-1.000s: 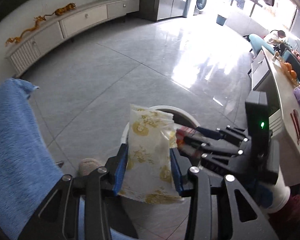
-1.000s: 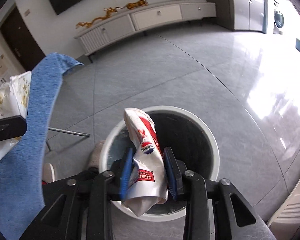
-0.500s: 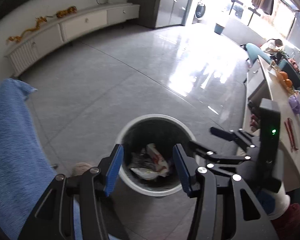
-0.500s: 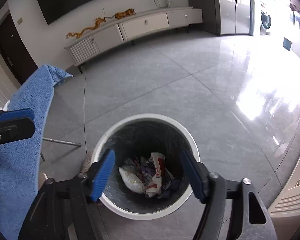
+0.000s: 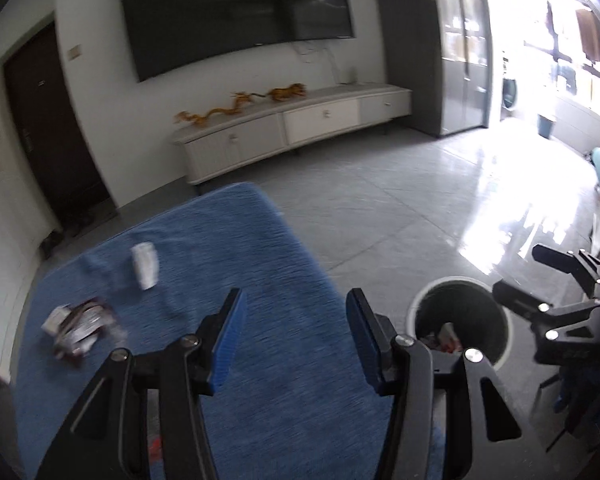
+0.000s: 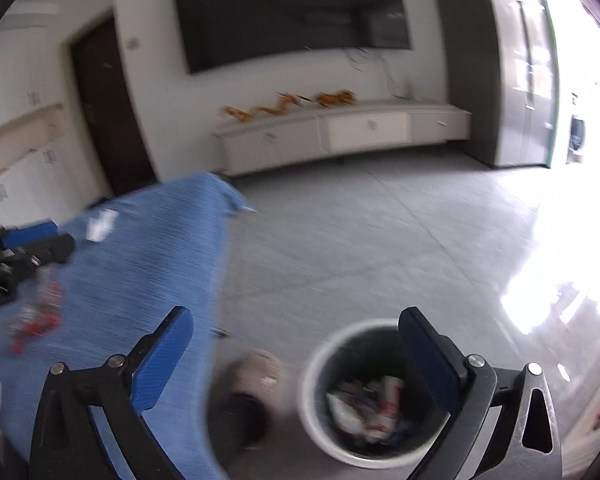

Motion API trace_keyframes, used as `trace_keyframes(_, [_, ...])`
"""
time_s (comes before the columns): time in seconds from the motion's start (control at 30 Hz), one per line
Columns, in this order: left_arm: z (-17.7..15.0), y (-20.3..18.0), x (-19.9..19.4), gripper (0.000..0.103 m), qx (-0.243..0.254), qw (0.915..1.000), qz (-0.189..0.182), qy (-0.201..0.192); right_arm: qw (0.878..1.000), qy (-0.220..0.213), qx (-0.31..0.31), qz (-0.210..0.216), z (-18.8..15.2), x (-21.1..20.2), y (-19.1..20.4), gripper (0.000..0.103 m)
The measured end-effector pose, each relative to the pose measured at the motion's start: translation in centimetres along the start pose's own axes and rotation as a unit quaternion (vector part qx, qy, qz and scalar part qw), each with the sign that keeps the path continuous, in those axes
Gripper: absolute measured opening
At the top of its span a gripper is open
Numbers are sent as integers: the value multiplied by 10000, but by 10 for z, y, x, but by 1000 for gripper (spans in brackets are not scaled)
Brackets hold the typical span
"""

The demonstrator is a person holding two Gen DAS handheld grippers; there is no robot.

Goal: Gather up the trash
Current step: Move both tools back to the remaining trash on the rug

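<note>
Now both tools [image 5: 296,334] [image 6: 296,354] empty, right opening.

The cloth [image 5: 228,280] at lower left was blue with a fine streaked weave. On it lay a white scrap [image 5: 145,266] and a dark red-and-white wrapper [image 5: 80,326]. The bin [image 6: 316,420] at lower right was white-rimmed, dark inside, holding red-and-white wrappers [image 6: 370,404]. The floor [image 5: 380,208] was grey tile.
</note>
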State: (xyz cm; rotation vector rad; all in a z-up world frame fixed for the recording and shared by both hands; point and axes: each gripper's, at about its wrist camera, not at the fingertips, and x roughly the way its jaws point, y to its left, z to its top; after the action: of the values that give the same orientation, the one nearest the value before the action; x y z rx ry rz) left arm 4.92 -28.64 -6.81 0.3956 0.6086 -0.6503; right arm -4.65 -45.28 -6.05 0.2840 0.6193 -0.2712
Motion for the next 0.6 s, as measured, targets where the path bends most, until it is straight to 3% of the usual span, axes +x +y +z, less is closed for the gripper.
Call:
trace_keyframes(0.3, [-45, 117, -59, 50, -851, 9904, 1090, -84, 9957, -231, -512, 743, 15, -4, 84, 103])
trace_keyframes(0.6, [-93, 213, -100, 50, -1808, 9648, 1907, -92, 9882, 443, -955, 1110, 17, 25, 161, 103])
